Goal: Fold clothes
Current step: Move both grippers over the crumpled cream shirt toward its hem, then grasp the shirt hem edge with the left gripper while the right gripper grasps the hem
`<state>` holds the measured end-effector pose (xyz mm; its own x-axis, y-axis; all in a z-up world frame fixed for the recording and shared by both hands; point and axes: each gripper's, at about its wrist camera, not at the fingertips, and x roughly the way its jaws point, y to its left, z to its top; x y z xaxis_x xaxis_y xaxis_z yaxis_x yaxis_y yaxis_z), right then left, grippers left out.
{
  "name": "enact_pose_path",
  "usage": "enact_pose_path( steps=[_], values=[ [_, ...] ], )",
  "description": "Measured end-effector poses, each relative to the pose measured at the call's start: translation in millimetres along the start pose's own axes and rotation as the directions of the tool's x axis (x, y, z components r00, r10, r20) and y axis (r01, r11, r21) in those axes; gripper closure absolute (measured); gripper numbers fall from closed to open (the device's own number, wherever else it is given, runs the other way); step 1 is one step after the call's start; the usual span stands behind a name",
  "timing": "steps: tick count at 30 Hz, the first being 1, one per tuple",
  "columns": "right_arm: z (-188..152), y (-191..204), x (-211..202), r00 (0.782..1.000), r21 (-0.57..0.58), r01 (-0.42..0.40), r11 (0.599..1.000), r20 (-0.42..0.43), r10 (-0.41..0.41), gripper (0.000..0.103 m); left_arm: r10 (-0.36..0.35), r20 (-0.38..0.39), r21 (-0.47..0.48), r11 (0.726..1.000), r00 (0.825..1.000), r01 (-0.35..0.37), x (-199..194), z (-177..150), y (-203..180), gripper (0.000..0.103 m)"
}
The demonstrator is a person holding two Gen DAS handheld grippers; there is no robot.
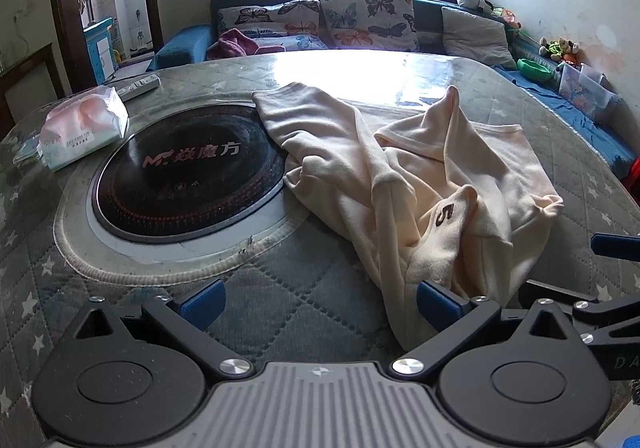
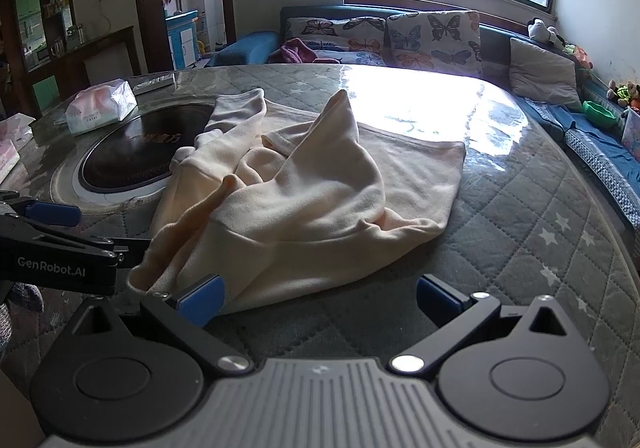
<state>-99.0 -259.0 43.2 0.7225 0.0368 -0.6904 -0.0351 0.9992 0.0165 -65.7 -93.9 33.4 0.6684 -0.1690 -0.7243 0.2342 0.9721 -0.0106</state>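
A cream long-sleeved garment (image 1: 424,183) lies crumpled on the round quilted table (image 1: 280,312), one sleeve draped over the black induction hob (image 1: 188,175). It bears a dark "5" mark. It also shows in the right wrist view (image 2: 304,199). My left gripper (image 1: 320,306) is open and empty at the garment's near hem; its right finger sits beside the cloth. My right gripper (image 2: 318,302) is open and empty, its left finger at the hem edge. The left gripper shows in the right wrist view (image 2: 52,213), and the right gripper's fingers show at the right edge of the left wrist view (image 1: 616,246).
A tissue pack (image 1: 84,127) and a remote (image 1: 138,85) lie at the table's far left. A sofa with butterfly cushions (image 1: 368,17) stands behind the table under the window. Toys and a green bowl (image 1: 536,67) line the right wall.
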Motion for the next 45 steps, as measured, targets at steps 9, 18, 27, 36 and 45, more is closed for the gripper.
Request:
enact_pose_path(
  steps=[9, 18, 27, 36, 45],
  values=[
    [8, -1, 4, 1.000, -0.008, -0.004, 1.000, 0.005, 0.004, 0.000, -0.005, 0.006, 0.004, 1.000, 1.000, 0.005, 3, 7, 0, 0.000],
    [24, -10, 11, 1.000, -0.006, 0.005, 1.000, 0.025, -0.005, 0.000, -0.001, 0.043, 0.021, 1.000, 0.999, 0.000, 5, 26, 2, 0.000],
    [57, -28, 32, 0.999, -0.021, 0.023, 1.000, 0.044, -0.022, 0.005, -0.021, 0.107, 0.077, 0.997, 0.994, 0.013, 20, 58, -3, 0.007],
    [96, -47, 67, 0.999, -0.020, -0.025, 0.999, 0.046, 0.026, 0.018, -0.069, 0.104, 0.136, 0.989, 0.992, 0.054, 52, 87, -12, 0.026],
    [119, -49, 106, 0.996, -0.006, -0.089, 0.996, 0.001, 0.089, 0.038, -0.125, 0.053, 0.162, 0.980, 0.991, 0.115, 85, 102, -20, 0.033]
  ],
)
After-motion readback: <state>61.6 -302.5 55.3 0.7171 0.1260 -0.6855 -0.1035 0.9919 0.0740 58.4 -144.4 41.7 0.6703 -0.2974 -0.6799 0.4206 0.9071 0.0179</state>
